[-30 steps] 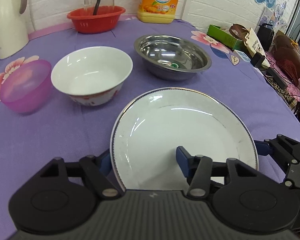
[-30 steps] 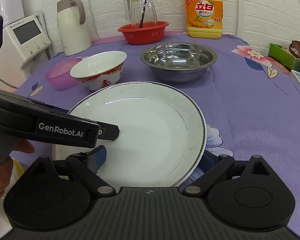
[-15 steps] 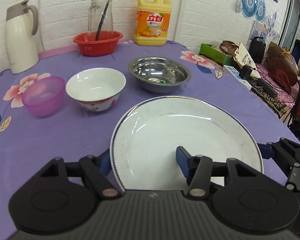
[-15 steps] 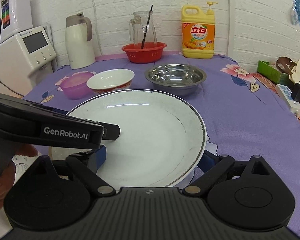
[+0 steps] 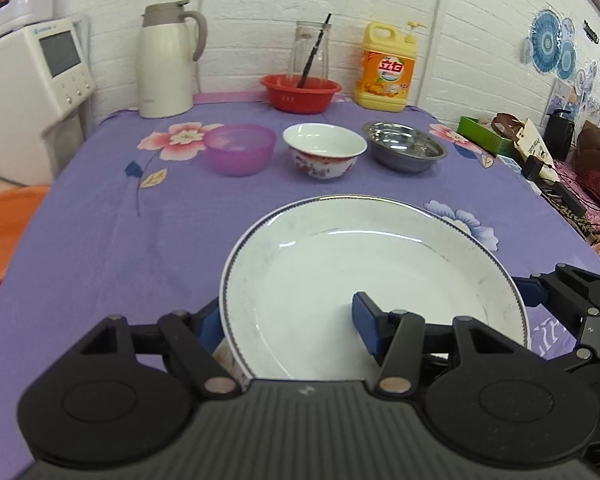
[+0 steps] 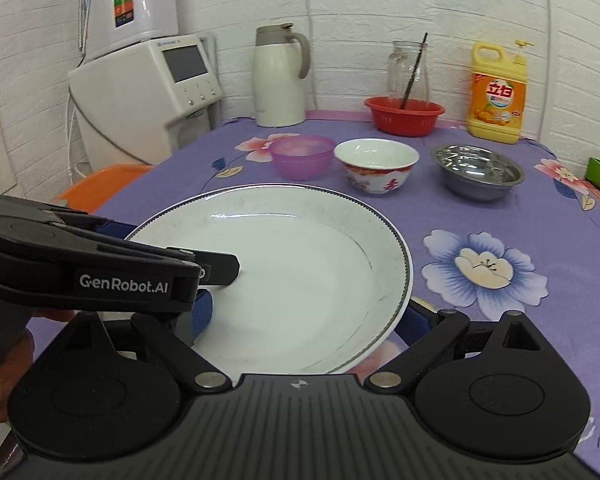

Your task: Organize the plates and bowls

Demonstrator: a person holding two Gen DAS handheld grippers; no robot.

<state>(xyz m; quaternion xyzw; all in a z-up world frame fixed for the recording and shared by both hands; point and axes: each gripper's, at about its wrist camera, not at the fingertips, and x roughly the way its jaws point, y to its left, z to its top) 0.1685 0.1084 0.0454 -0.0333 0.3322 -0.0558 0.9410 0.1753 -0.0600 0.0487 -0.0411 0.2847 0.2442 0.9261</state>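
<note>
A large white plate [image 5: 340, 272] with a dark rim line is carried over the purple flowered tablecloth [image 5: 140, 240]. My left gripper [image 5: 286, 316] is shut on its near left rim, one finger inside and one outside. My right gripper [image 6: 308, 312] is shut on the near right rim of the plate [image 6: 292, 264] in the same way. Each gripper shows in the other's view: the right gripper [image 5: 560, 292] and the left gripper [image 6: 220, 268]. Farther back stand, in a row, a purple plastic bowl [image 5: 239, 149], a white bowl with red pattern [image 5: 324, 156] and a steel bowl [image 5: 404, 151].
Along the back wall stand a white thermos jug [image 5: 166, 60], a red basket [image 5: 300, 92] with a glass jar behind it, and a yellow detergent bottle [image 5: 386, 68]. A white dispenser [image 6: 148, 88] and an orange basin [image 5: 4, 236] are off the table's left edge. Clutter lines the right edge.
Both grippers have drawn back from the bowls with the plate held between them and risen slightly. The bowls now look smaller and farther, and the view has swung left.
</note>
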